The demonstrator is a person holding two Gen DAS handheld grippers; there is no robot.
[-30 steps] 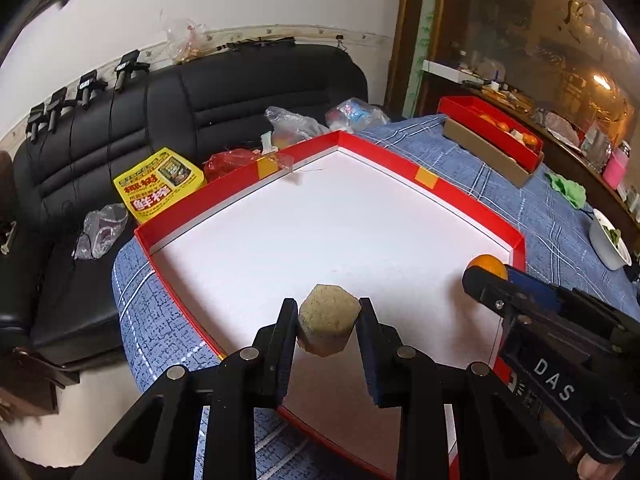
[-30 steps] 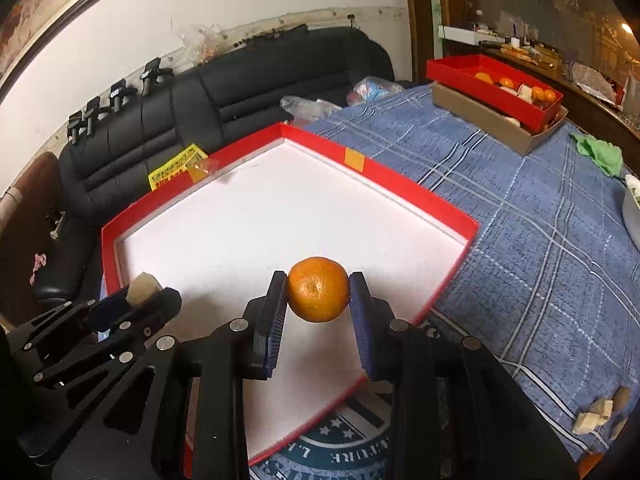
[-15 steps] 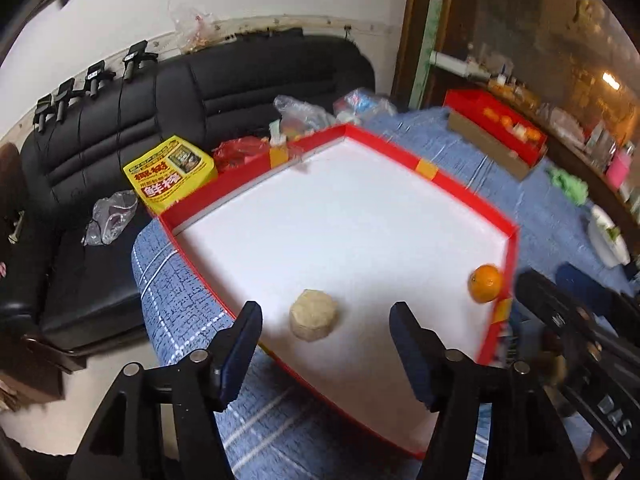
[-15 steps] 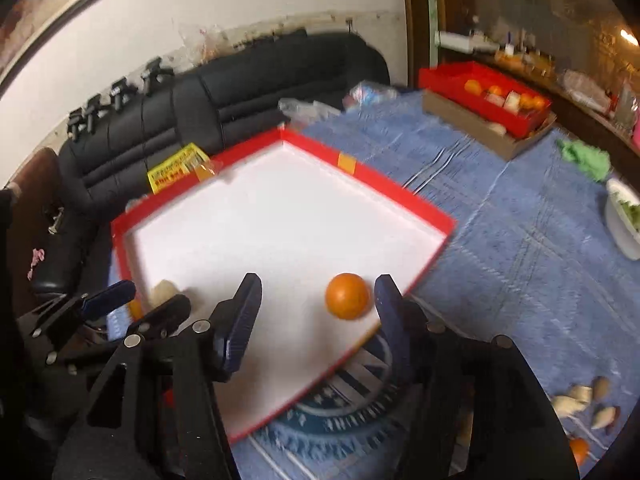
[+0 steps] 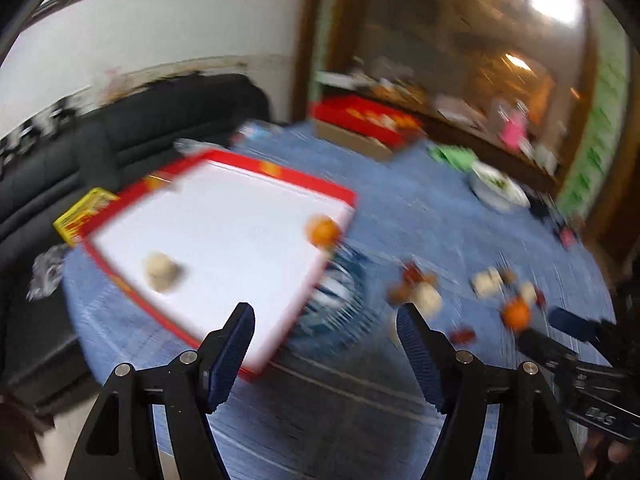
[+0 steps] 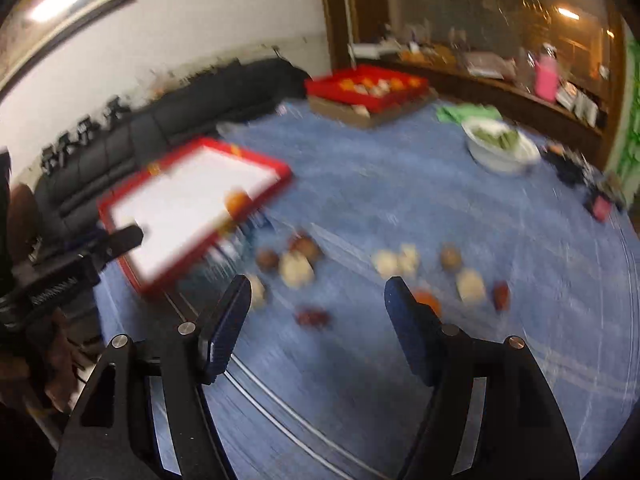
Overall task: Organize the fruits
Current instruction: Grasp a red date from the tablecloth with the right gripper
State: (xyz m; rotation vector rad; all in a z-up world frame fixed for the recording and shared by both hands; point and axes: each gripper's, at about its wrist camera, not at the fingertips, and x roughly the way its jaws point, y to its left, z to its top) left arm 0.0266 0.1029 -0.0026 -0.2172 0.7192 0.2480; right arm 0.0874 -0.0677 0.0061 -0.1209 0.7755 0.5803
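Observation:
A red-rimmed white tray [image 5: 344,196] [image 6: 280,170] lies on the blue cloth. In it rest a beige lumpy fruit [image 5: 162,272] near its left side and an orange [image 5: 323,231] [image 6: 238,202] at its right corner. My left gripper [image 5: 326,316] hangs back from the tray, its jaws opening, nothing between them. My right gripper [image 6: 318,286] is also opening and empty, above several loose fruits [image 6: 296,268] on the cloth: beige pieces, brown ones, dark red ones and a second orange [image 6: 428,300] [image 5: 516,314] beside its right finger. Both views are motion-blurred.
A second red tray of fruit on a brown box [image 6: 368,86] stands at the back. A white bowl of greens [image 6: 500,144] and a green cloth [image 6: 464,112] sit to the back right. A black sofa [image 5: 140,120] with a yellow packet [image 5: 80,212] runs behind the table.
Both grippers let go: the beige fruit and the orange now lie in the tray. Both pulled back and swung right, bringing the loose fruits on the cloth into view.

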